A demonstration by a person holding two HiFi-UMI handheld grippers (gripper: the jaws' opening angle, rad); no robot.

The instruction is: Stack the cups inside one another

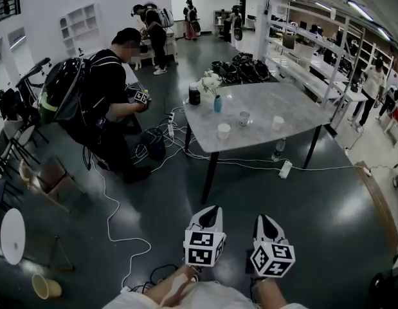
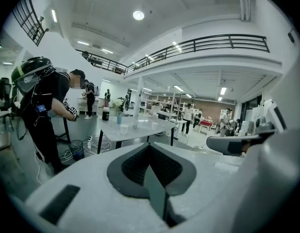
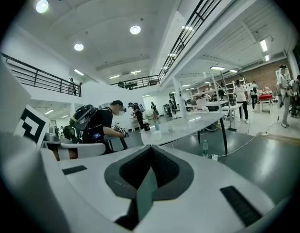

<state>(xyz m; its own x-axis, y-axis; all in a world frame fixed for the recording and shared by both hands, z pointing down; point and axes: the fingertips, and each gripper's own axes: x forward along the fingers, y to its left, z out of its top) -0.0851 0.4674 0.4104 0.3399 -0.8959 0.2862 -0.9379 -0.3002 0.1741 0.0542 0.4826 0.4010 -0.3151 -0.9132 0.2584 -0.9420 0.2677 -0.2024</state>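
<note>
Three white cups stand apart on a grey table (image 1: 295,105) well ahead of me: one near the front edge (image 1: 224,131), one in the middle (image 1: 244,118), one to the right (image 1: 278,122). The left gripper view shows the front cup (image 2: 123,127) far beyond the jaws, and in the right gripper view that cup (image 3: 157,135) sits at the table's near edge. My left gripper (image 1: 211,210) and right gripper (image 1: 264,219) hang side by side low over the dark floor, far short of the table. Both have their jaws shut with nothing between them.
A blue vase with flowers (image 1: 217,103) and a dark jar (image 1: 194,95) stand at the table's far left. A person with a backpack (image 1: 102,102) bends left of the table. Cables (image 1: 166,140), a power strip (image 1: 285,169) and a bottle (image 1: 279,148) lie on the floor.
</note>
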